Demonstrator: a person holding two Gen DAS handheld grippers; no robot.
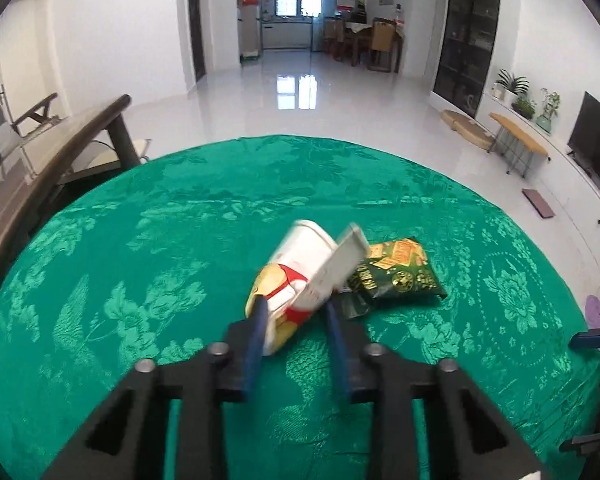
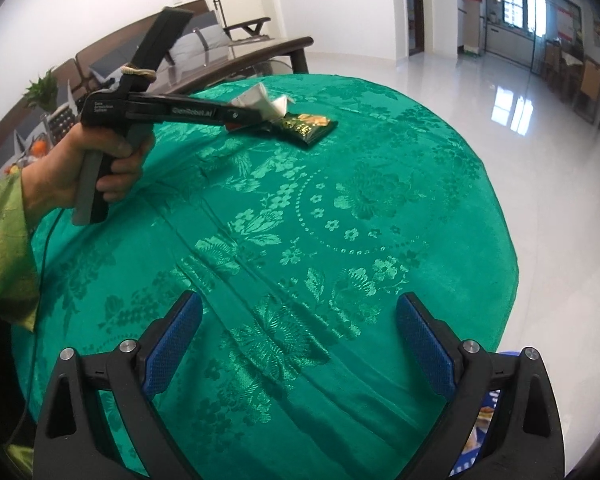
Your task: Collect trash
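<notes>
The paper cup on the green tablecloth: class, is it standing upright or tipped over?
Tipped. The paper cup leans at a slant, rim pointing up and away, its lower end between the fingers of the left hand-held gripper, beside the green snack bag.

We see an emerald tablecloth (image 1: 140,240) with a woven floral pattern filling mid-frame. Centre frame, our white, red and yellow packet (image 1: 296,280) touches a dark green, gold-printed bag (image 1: 404,276).

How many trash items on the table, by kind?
Cup: 1, in the left gripper
White flat carton: 1
Green snack bag: 1
Total: 3
</notes>
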